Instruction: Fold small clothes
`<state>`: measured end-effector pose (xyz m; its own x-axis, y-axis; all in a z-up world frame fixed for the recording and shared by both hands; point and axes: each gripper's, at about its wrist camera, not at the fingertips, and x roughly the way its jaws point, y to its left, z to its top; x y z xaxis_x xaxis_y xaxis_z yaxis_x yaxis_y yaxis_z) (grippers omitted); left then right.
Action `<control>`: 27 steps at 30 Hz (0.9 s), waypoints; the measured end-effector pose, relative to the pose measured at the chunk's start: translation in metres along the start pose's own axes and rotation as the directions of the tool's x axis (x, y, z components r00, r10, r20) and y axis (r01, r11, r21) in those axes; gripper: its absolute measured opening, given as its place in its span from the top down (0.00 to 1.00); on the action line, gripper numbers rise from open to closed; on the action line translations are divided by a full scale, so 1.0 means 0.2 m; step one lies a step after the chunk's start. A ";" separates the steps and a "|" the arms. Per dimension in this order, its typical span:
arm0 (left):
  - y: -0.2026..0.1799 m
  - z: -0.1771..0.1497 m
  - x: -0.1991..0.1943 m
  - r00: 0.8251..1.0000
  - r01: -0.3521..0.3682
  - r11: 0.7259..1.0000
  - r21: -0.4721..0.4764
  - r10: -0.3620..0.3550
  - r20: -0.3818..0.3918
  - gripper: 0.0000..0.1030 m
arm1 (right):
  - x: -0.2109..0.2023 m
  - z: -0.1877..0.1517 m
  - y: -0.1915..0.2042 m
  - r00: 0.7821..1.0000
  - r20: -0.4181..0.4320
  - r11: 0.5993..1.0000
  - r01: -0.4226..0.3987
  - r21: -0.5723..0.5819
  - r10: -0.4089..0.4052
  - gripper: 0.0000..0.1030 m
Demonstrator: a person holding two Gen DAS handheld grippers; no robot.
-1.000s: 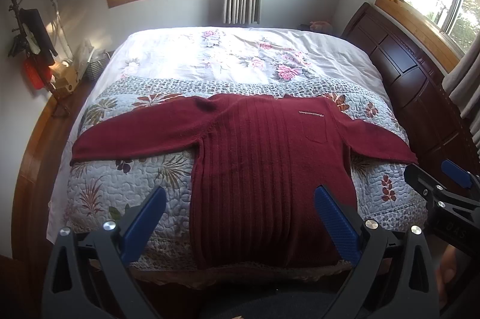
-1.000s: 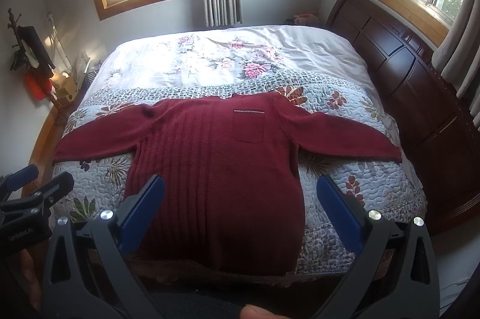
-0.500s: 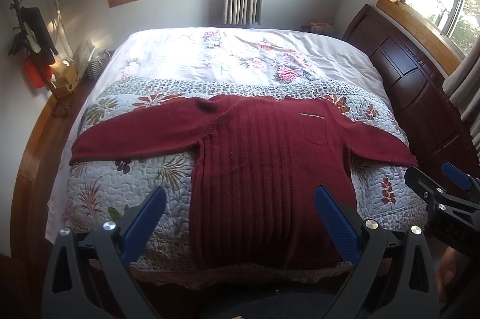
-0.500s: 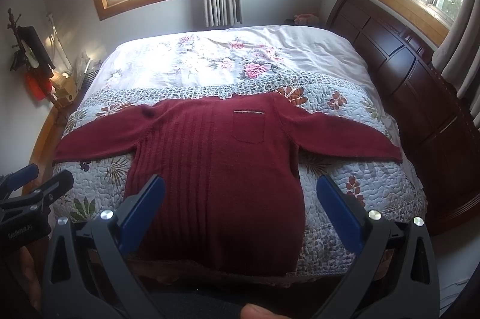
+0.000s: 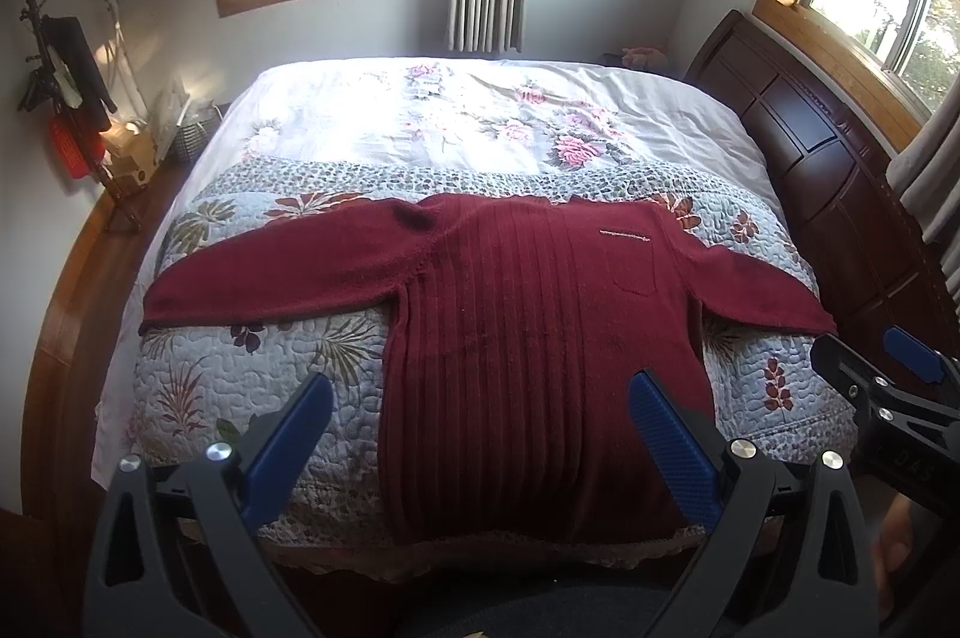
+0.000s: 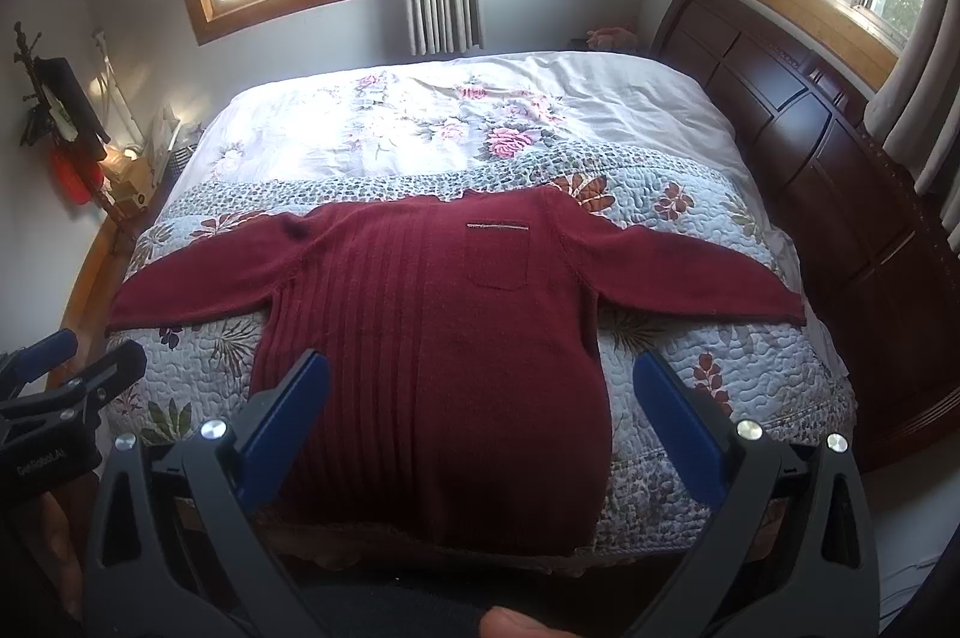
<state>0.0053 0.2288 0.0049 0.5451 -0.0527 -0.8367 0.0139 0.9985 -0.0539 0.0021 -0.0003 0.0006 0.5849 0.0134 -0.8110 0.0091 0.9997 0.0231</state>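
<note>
Maroon sweater (image 5: 540, 338) flat, sleeves spread on quilt (image 5: 240, 386), ready for folding | left gripper (image 5: 480, 428) agape, empty, hovering near hem | right gripper (image 6: 480, 422) likewise

A dark red ribbed sweater (image 5: 540, 338) lies flat, front up, sleeves spread, chest pocket showing.

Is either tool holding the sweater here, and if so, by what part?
Nothing is held. The left tool and right tool are both open, raised short of the maroon sweater, which lies flat on the bed, sleeves spread.
</note>
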 end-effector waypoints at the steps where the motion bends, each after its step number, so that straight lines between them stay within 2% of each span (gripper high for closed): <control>1: 0.00 0.02 0.01 1.000 -0.001 1.000 -0.003 0.001 0.000 0.04 | 0.00 0.00 0.00 1.000 -0.001 1.000 0.000 0.001 0.000 0.02; 27: -0.01 0.04 0.03 1.000 -0.003 1.000 -0.005 0.003 0.000 0.04 | 0.05 0.02 -0.02 1.000 -0.015 1.000 -0.009 0.005 0.009 0.02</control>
<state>0.0142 0.2261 0.0041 0.5450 -0.0498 -0.8370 0.0084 0.9985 -0.0540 0.0113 -0.0045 -0.0061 0.5726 0.0228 -0.8195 0.0083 0.9994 0.0336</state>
